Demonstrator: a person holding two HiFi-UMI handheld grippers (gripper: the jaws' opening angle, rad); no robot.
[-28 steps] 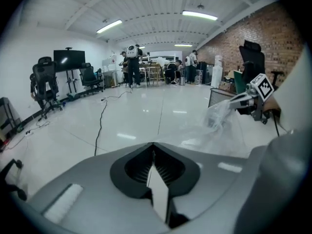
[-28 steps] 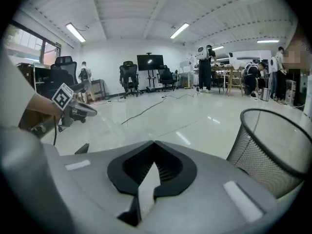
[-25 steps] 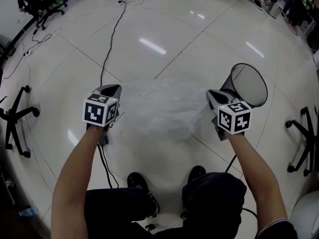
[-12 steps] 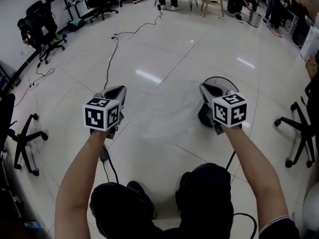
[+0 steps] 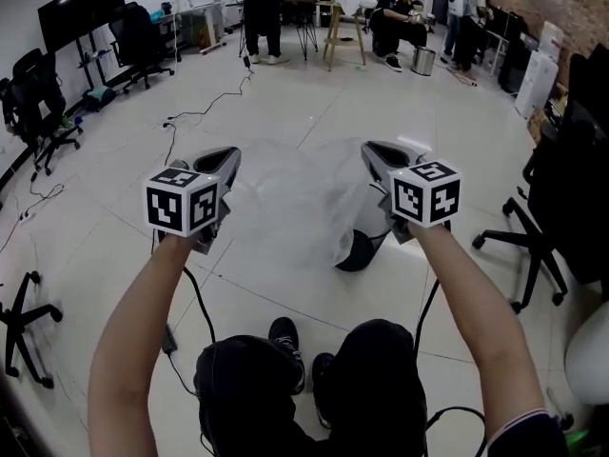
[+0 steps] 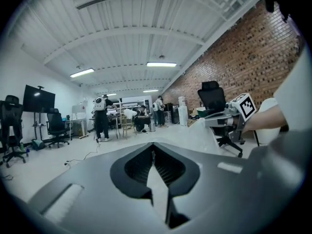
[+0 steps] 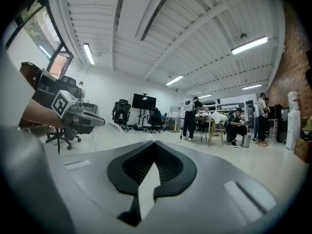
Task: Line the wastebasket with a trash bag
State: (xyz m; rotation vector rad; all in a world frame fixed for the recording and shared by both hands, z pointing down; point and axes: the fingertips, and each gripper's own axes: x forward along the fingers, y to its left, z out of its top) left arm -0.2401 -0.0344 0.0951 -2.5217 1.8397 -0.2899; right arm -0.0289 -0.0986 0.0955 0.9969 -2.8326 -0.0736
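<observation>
I've got the left gripper (image 5: 228, 155) and right gripper (image 5: 373, 150) each pinched shut on the thin, crinkled, translucent bag (image 5: 295, 198) stretched between them, above the round black mesh basket (image 5: 360, 251) on glossy floor (image 5: 114, 246).

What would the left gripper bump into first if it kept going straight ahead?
Probably nothing nearby: the left gripper, shut on the bag, points across open floor toward distant people.
</observation>
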